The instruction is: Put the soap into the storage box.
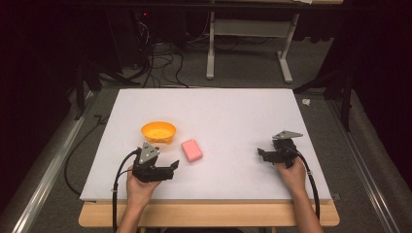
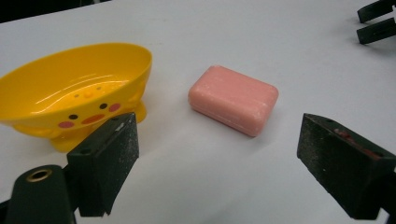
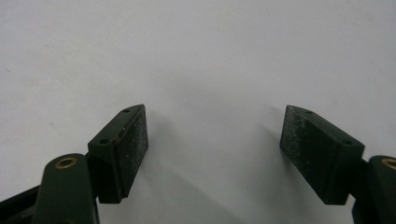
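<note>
Left tongs (image 2: 215, 154) gape; yellow dish (image 2: 79, 88) empty, soap (image 2: 233, 99) beside.

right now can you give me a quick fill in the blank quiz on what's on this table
1. The soap bar is coloured ____.
2. The yellow dish has nothing in it, and the soap lies ____ it on the white table, not in it.
3. The left gripper has its fingers spread ____, holding nothing.
4. The gripper nearer the soap is the ____ one; the right gripper sits far off.

Missing words: pink; beside; open; left
</note>
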